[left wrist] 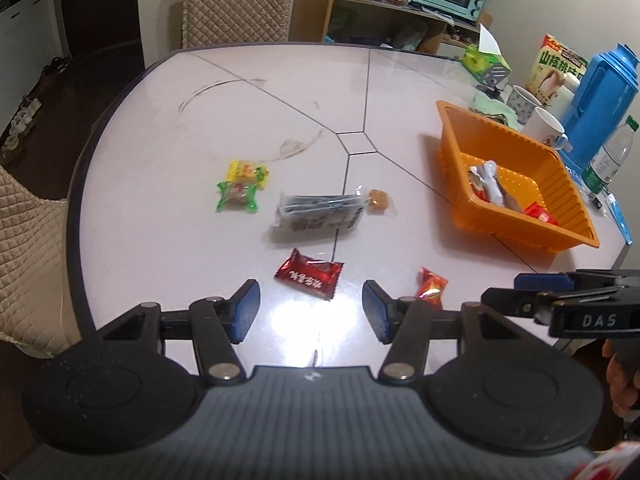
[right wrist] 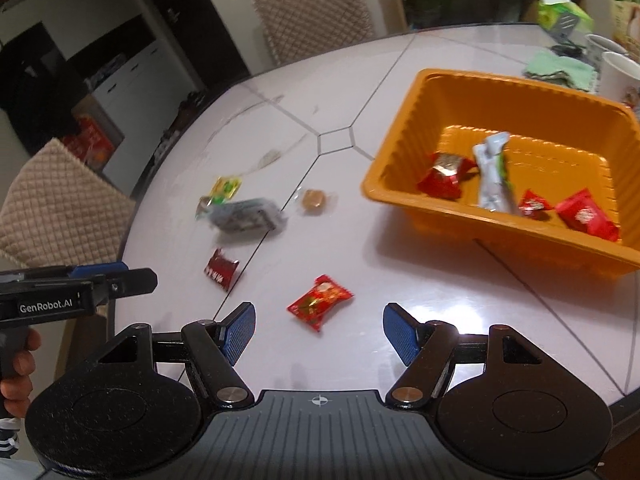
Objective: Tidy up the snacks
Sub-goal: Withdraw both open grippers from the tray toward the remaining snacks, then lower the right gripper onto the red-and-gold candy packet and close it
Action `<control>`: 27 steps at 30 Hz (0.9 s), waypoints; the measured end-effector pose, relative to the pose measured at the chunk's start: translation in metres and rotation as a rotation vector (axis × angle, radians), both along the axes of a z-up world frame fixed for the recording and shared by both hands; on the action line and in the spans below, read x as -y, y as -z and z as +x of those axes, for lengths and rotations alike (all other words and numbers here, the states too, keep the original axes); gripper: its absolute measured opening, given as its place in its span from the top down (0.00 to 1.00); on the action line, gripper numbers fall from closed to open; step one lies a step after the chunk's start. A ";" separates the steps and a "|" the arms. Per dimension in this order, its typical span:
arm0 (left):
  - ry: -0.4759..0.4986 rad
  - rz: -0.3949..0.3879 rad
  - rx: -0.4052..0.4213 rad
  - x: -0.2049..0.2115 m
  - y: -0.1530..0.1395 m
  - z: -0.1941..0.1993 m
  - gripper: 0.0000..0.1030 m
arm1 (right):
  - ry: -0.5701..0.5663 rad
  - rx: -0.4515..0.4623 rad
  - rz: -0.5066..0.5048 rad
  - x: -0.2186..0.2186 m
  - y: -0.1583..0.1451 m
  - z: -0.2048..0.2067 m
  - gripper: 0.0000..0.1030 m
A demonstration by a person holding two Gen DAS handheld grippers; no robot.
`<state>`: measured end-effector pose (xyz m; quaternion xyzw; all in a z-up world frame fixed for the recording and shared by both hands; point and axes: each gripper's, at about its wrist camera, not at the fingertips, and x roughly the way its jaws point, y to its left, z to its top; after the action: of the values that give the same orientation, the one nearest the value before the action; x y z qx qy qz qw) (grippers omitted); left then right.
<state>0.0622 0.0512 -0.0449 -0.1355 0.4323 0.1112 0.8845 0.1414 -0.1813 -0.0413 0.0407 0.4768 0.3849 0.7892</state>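
Both tools hang over the near edge of the pale worktop (left wrist: 160,128), and neither has hold of anything. The left tool (left wrist: 310,310) has its blue pads spread apart with only bare, glossy surface between them; a dark red wrapped snack (left wrist: 309,274) lies just beyond the tips. The right tool (right wrist: 319,332) is parted too, a little wider by the look of it, and a red candy with a colourful print (right wrist: 320,302) sits just ahead of the gap, untouched (the pads stand clear of it on both sides).

Further out on the worktop there's a grey packet (left wrist: 320,212) lying across a seam line, a small brown sweet in clear wrap (left wrist: 378,201) just beside its end, and off to the left a yellow snack (left wrist: 247,171) touching a green-wrapped one (left wrist: 237,197).

The orange tray (right wrist: 404,148) sits on the right side of the worktop, and it already has snacks in it: a red foil piece (right wrist: 444,176), a long white-and-green packet (right wrist: 493,176), a small red candy (right wrist: 534,205) and a bigger red one (right wrist: 588,216).

Behind the tray stand two mugs (left wrist: 542,124), a blue jug (left wrist: 602,100) and a clear bottle (left wrist: 610,158). A hand (right wrist: 16,364) grips the left tool's handle at the edge of the right view
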 end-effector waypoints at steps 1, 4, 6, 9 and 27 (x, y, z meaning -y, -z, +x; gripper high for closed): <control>-0.002 -0.001 -0.001 -0.002 0.001 -0.001 0.49 | -0.009 -0.003 -0.005 -0.004 0.002 -0.001 0.31; -0.007 -0.004 -0.004 -0.007 0.003 -0.003 0.49 | -0.023 -0.019 -0.026 -0.016 0.009 -0.002 0.31; -0.011 -0.004 -0.009 -0.011 0.005 -0.004 0.49 | -0.021 -0.034 -0.037 -0.022 0.013 -0.002 0.31; -0.016 -0.010 -0.015 -0.017 0.008 -0.005 0.49 | -0.021 -0.044 -0.048 -0.029 0.017 -0.002 0.31; 0.011 -0.030 -0.035 -0.035 0.021 -0.001 0.49 | 0.067 -0.078 -0.116 -0.059 0.035 0.006 0.47</control>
<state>0.0610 0.0866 -0.0656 -0.1446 0.4500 0.1021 0.8753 0.1471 -0.1226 -0.0761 0.0257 0.5273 0.3282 0.7833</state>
